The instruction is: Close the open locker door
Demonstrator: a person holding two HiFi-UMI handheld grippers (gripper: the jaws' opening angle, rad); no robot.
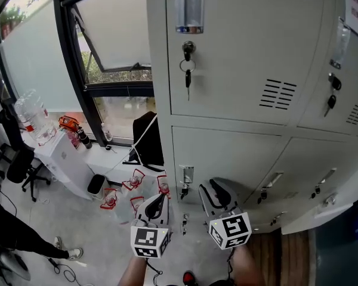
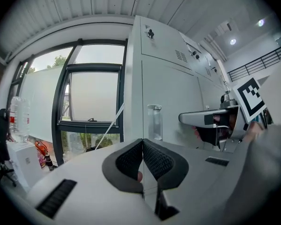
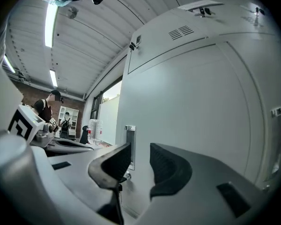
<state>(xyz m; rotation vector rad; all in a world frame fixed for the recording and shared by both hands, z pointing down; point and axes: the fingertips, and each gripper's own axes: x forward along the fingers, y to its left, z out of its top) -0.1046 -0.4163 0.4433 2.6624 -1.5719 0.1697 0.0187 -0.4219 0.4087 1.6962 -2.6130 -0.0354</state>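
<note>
The grey locker bank [image 1: 238, 52] fills the head view, and every door I can see lies flush. The middle-row door [image 1: 227, 157] has a label holder and lock [image 1: 186, 180] at its left edge. My right gripper [image 1: 218, 186] points at that door from just below, open, with nothing between its pads. In the right gripper view the right gripper [image 3: 140, 161] frames the same door [image 3: 187, 107] and its label holder [image 3: 129, 146]. My left gripper [image 1: 160, 198] hangs beside it, left of the lockers, shut and empty; its pads [image 2: 131, 161] meet.
A key [image 1: 188, 70] hangs from the upper door's lock. Left of the lockers are a tilted-open window [image 1: 107, 34], a white table [image 1: 65, 157] with a water bottle [image 1: 33, 115], an office chair [image 1: 18, 162] and red-handled things [image 1: 134, 180] on the floor. A person's leg [image 1: 24, 237] shows at lower left.
</note>
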